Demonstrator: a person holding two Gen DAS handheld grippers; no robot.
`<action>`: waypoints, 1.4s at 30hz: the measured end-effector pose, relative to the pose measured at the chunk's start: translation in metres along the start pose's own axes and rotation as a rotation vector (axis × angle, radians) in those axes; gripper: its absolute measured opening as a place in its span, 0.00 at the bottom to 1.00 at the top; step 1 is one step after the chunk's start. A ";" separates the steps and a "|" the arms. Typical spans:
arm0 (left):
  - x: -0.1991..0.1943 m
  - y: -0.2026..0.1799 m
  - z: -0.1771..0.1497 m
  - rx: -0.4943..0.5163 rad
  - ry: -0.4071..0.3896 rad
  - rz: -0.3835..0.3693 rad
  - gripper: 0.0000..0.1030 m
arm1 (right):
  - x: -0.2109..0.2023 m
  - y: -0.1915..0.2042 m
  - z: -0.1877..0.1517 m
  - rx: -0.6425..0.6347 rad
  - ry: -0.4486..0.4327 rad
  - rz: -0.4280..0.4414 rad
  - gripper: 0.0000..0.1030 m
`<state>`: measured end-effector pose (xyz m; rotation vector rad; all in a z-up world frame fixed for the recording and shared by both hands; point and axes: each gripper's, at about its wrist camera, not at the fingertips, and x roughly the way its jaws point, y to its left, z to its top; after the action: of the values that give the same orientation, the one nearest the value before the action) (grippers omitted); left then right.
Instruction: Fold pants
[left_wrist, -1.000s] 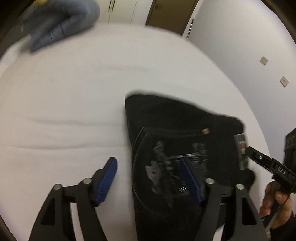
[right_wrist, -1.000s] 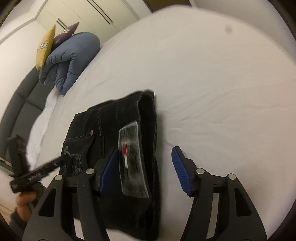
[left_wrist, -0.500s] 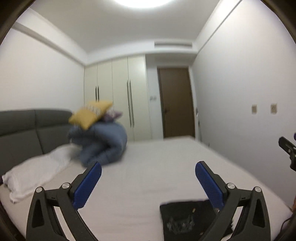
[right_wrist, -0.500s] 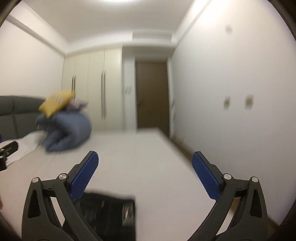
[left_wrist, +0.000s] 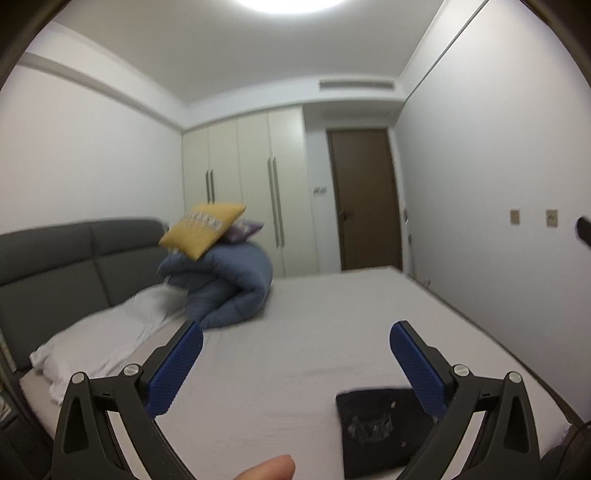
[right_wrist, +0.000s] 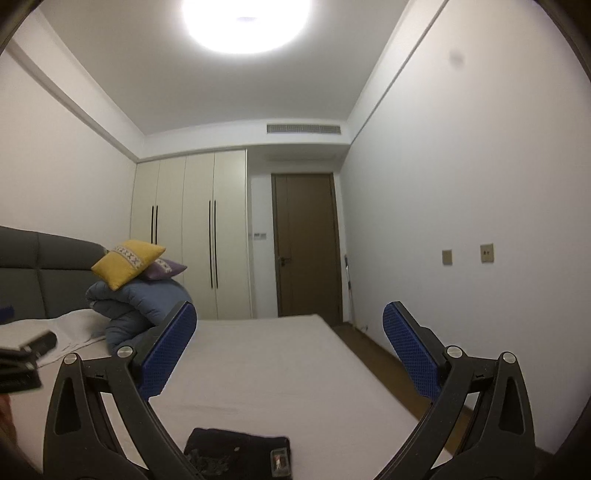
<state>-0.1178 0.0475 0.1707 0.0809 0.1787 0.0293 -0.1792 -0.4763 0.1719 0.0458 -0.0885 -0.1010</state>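
Tools (left_wrist: 295, 363) (right_wrist: 290, 349) agape; duvet (left_wrist: 229, 286) beyond pants (left_wrist: 380, 428).

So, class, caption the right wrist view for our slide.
Open right tool raised over the bed, folded black pants lying below.

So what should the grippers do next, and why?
Probably just stay back and finish. The black pants lie folded into a compact bundle on the bed, and both the left gripper and right gripper are open, holding nothing.

Yellow cushion (right_wrist: 127, 263) tops rolled blue duvet (right_wrist: 142, 306) by grey headboard (right_wrist: 33, 284).
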 end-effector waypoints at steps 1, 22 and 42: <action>0.004 -0.001 -0.005 -0.007 0.024 -0.001 1.00 | -0.001 0.002 0.000 0.007 0.022 0.005 1.00; 0.105 -0.052 -0.145 -0.040 0.607 -0.072 1.00 | 0.092 0.001 -0.158 -0.015 0.690 -0.064 1.00; 0.121 -0.059 -0.160 -0.051 0.654 -0.069 1.00 | 0.126 0.017 -0.186 -0.066 0.765 -0.002 1.00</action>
<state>-0.0255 0.0054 -0.0123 0.0112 0.8341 -0.0094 -0.0361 -0.4644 -0.0016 0.0162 0.6793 -0.0832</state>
